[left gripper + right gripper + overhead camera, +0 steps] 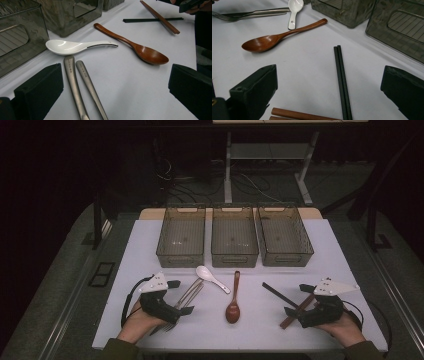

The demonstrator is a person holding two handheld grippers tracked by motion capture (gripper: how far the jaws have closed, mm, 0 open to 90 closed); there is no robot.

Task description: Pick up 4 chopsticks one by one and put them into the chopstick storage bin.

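- We see each hand carrying black tongs: the left tongs (181,296) and the right tongs (296,300) have a chunky, matt black body.
- On top of each sits a pale grey three-cornered plate dotted with small dark screw points.
- A black cable loops out from the near side of each set and curls round by the wrist.
- In the gripper views we see the jaws as thick black blocks with blunt, squared ends; one left jaw shows a small round hole on its upper face.
- Our sleeves are a dull olive green, ending at the wrists at the near edge.
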